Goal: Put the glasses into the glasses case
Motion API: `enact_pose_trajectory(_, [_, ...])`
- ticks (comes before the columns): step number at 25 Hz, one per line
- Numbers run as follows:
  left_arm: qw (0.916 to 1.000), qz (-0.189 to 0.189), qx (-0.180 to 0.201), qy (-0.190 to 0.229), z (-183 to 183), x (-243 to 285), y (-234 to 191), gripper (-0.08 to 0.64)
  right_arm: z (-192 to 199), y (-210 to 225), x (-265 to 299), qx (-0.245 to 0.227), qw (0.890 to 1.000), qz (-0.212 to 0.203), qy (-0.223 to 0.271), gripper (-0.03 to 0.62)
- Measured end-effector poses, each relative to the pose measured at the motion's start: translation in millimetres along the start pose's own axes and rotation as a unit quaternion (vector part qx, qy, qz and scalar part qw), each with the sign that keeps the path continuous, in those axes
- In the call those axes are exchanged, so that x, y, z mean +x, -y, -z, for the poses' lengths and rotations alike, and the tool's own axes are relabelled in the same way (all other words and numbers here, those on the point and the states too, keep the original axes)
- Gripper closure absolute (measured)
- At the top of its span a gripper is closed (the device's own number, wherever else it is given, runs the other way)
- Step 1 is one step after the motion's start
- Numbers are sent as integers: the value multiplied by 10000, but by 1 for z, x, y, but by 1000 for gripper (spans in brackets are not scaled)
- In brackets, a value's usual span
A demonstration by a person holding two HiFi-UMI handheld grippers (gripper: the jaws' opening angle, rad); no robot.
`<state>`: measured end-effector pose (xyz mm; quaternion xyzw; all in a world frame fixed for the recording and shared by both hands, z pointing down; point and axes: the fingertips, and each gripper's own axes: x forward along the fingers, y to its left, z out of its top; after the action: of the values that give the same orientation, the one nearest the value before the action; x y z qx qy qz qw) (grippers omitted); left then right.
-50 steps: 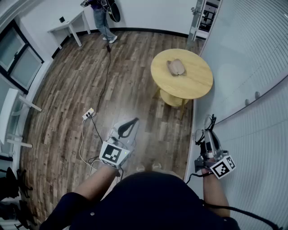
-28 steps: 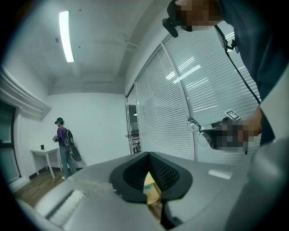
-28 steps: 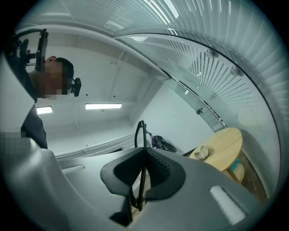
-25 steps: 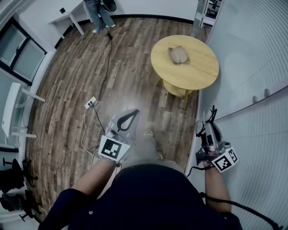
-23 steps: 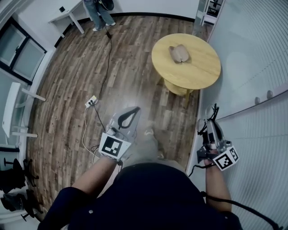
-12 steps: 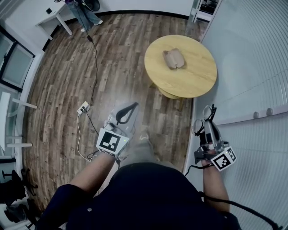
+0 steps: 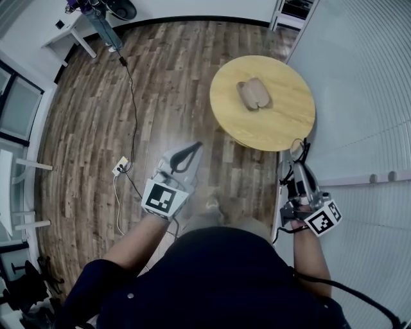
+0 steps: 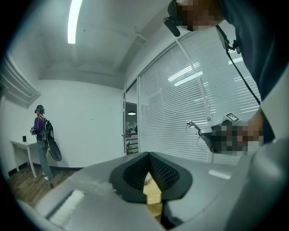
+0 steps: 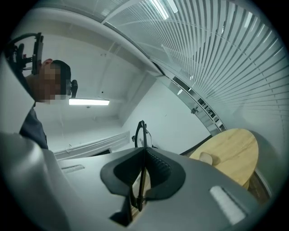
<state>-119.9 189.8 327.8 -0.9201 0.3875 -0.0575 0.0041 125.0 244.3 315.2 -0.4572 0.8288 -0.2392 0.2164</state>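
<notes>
An open tan glasses case (image 7: 253,94) lies on the round wooden table (image 7: 286,125) ahead; it also shows as a small pale shape (image 9: 207,158) in the right gripper view. My right gripper (image 7: 297,160) is shut on thin black-framed glasses (image 7: 297,149), whose frame stands up between the jaws (image 9: 141,131). It hangs short of the table's near edge, beside the blinds. My left gripper (image 7: 192,149) is shut with nothing in it, over the floor left of the table. In the left gripper view the glasses (image 8: 198,133) show at the right.
A wall of white blinds (image 7: 366,96) runs close along the right. A black cable and a power strip (image 7: 122,167) lie on the wooden floor at the left. A person (image 7: 96,16) stands by a white desk (image 7: 64,32) at the far wall.
Both grippers have moved forward towards the round table, which now sits nearer the right gripper. The glasses stay held in the right gripper. The left gripper stays shut.
</notes>
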Motion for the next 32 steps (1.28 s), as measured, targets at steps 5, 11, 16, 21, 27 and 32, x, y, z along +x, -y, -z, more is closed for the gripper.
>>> enact_pose_trajectory(5, [9996, 246, 100, -49, 14, 36, -9, 560, -5, 12, 8, -18, 9999, 116, 103, 568])
enact_pose_trajectory(11, [9992, 411, 16, 5, 2, 78, -5, 560, -22, 39, 26, 18, 9998, 142, 122, 568])
enact_pose_trajectory(16, [9995, 304, 45, -53, -10, 109, -11, 560, -36, 77, 50, 280, 9996, 39, 65, 568])
enact_pose_trajectory(21, [9997, 16, 217, -128, -20, 133, -31, 560, -52, 100, 90, 328, 9990, -276, -120, 568])
enact_pose_trajectory(27, [9985, -342, 310, -279, -24, 150, -44, 560, -74, 120, 119, 341, 9970, -660, -235, 568])
enact_pose_trajectory(32, [9970, -679, 244, -274, -29, 163, -54, 560, -76, 140, 137, 448, 9946, -814, -466, 568])
